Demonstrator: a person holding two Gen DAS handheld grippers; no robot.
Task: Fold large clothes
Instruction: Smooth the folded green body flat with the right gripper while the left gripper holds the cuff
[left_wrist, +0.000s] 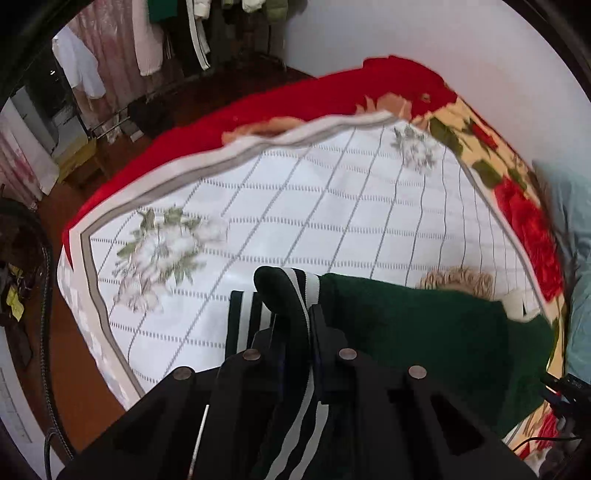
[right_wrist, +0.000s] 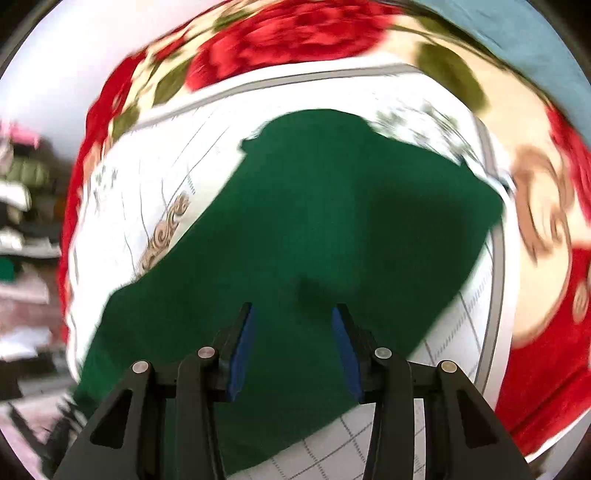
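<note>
A dark green garment (left_wrist: 424, 325) with a black-and-white striped band (left_wrist: 295, 291) lies on a white checked sheet (left_wrist: 295, 203) on the bed. My left gripper (left_wrist: 293, 317) is shut on the striped band and holds it bunched up over the fingers. In the right wrist view the green garment (right_wrist: 314, 221) spreads across the sheet (right_wrist: 461, 332). My right gripper (right_wrist: 293, 314) is open just above the green cloth, with blue pads (right_wrist: 243, 347) apart and nothing between them. This view is motion-blurred.
A red floral blanket (left_wrist: 524, 218) lies under the sheet and runs around it. A clothes rack with hanging garments (left_wrist: 177, 37) stands at the far side, over a brown floor (left_wrist: 74, 387). A pale blue pillow (left_wrist: 576, 236) sits at the right.
</note>
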